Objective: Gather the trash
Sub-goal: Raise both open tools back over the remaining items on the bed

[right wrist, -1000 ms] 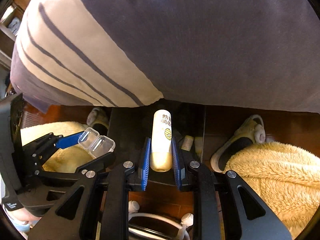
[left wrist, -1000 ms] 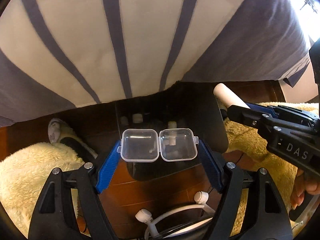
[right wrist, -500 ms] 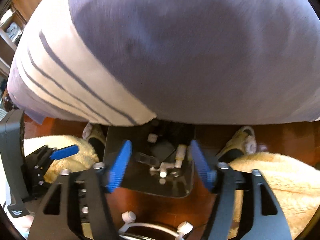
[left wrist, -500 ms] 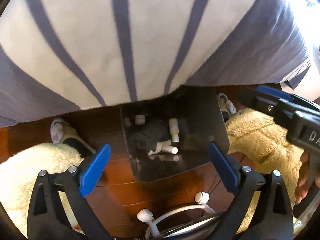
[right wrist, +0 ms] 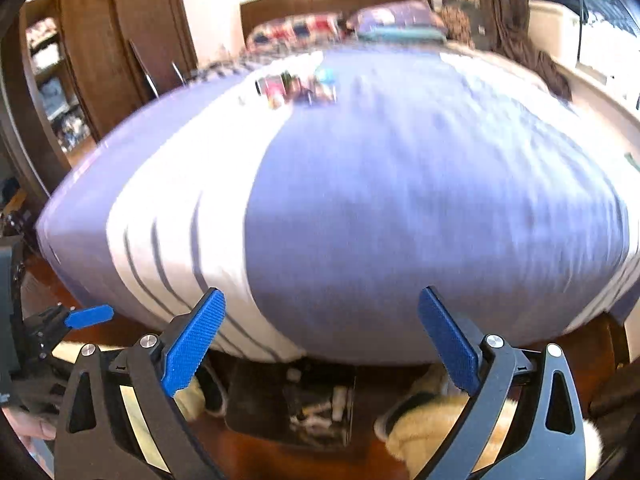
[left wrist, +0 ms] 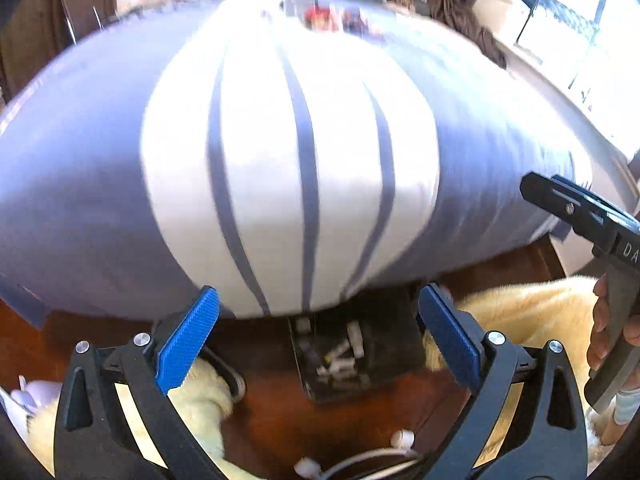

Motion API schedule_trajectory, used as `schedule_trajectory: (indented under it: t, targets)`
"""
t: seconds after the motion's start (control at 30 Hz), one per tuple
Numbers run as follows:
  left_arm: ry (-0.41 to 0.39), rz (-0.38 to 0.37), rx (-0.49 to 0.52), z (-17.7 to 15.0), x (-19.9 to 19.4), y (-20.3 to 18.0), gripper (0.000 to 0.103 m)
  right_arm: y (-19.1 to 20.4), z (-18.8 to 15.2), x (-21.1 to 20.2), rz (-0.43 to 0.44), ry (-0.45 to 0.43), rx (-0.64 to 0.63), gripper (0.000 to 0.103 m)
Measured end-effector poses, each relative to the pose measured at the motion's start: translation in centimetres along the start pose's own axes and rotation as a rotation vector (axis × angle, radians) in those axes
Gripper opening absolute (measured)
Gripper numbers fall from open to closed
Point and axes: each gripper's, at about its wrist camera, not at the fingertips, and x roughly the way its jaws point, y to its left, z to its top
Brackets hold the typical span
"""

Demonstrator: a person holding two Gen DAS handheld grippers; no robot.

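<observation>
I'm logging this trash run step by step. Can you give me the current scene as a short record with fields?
left gripper: open, nothing between the pads
right gripper: jaws opening, nothing between them
bin: dark, on the wood floor at the foot of the bed, small white items inside
bed cover: purple with white striped panel
more items: small colourful things on the bed, too blurred to name
rugs: cream, fluffy, either side of bin

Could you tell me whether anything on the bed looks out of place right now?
Yes: a small cluster of colourful items lies loose on the bedspread far from the bin on the floor; too blurred to identify.
</observation>
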Motion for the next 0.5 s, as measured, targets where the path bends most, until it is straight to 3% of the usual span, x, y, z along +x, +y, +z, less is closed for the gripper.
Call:
schedule_trajectory:
  t: [0.27,0.5]
  targets:
    - [-0.120,0.024,0.001,5.6,-3.8,1.2,0.095,0.5,5.7,-1.1,0.002,-0.094,-0.058,0.098]
    - [-0.152,0.064,0.000,10.2,-3.0,3.0,0.095,0.4,9.7,1.1,-0.019,-0.109,-0.073,0.098]
